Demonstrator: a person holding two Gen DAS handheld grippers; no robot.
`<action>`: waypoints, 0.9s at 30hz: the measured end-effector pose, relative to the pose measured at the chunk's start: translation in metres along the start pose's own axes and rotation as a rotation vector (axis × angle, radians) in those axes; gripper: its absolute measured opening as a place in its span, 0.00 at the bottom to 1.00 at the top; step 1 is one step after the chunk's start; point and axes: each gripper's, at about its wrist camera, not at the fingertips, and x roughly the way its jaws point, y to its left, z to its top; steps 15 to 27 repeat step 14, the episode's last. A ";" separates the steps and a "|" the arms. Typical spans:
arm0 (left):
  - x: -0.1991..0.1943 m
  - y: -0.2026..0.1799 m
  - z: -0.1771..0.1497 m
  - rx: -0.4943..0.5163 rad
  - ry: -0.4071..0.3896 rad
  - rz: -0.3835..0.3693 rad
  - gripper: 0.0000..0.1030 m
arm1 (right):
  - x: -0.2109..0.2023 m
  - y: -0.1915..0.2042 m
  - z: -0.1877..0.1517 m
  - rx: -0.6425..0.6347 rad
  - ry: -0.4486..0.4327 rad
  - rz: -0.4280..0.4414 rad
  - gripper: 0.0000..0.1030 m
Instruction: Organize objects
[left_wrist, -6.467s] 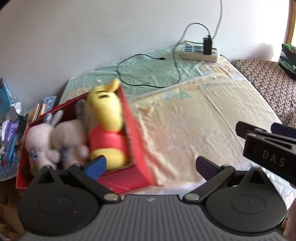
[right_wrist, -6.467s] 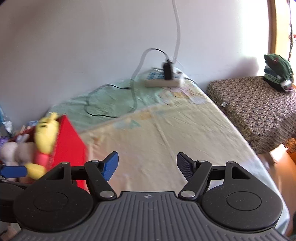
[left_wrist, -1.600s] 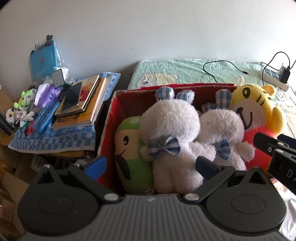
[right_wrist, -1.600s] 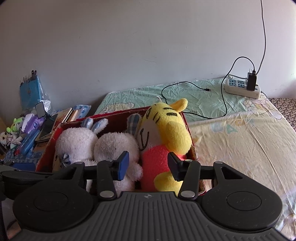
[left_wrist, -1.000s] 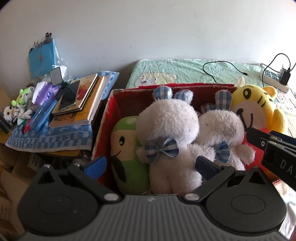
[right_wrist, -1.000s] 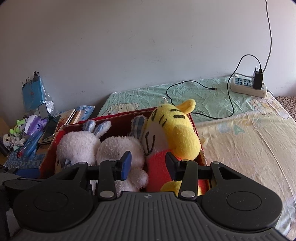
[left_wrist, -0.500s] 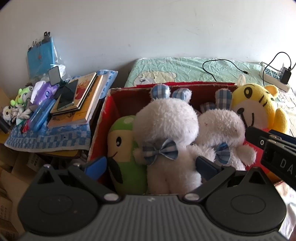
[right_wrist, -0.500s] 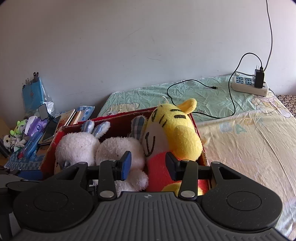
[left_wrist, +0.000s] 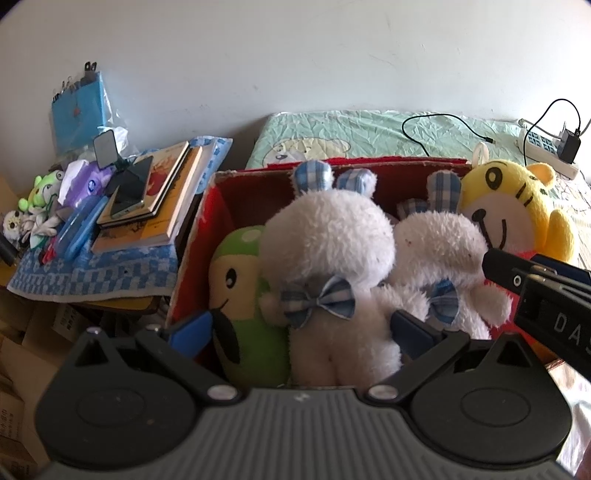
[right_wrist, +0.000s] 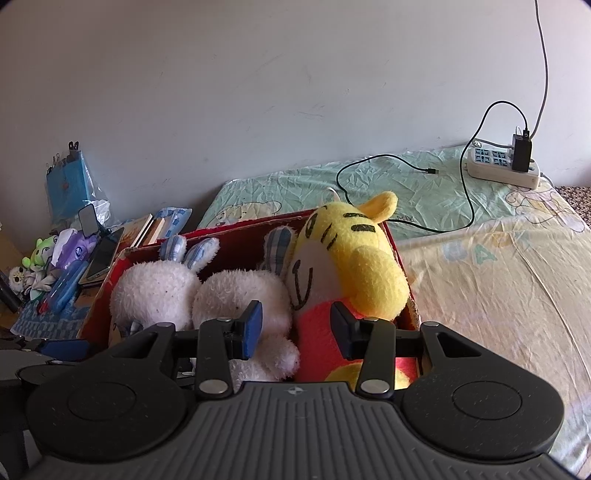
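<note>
Green plush (left_wrist: 247, 295) in red box (left_wrist: 192, 258) shows only from left wrist

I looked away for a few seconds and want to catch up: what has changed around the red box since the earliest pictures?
Both grippers have swung from facing the open bed to facing the red box. The right gripper narrowed its fingers in front of the yellow tiger, without clearly closing on it. The left gripper stayed wide open. The four plush toys remain in the box, and the power strip lies unmoved.
</note>
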 end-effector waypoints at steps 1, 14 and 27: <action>0.000 0.000 0.000 0.000 0.002 -0.001 1.00 | 0.000 0.000 0.000 0.000 0.000 0.000 0.44; -0.005 -0.006 -0.002 0.019 -0.033 0.003 1.00 | -0.001 0.000 0.000 0.004 -0.004 0.005 0.44; -0.005 -0.006 -0.002 0.019 -0.033 0.003 1.00 | -0.001 0.000 0.000 0.004 -0.004 0.005 0.44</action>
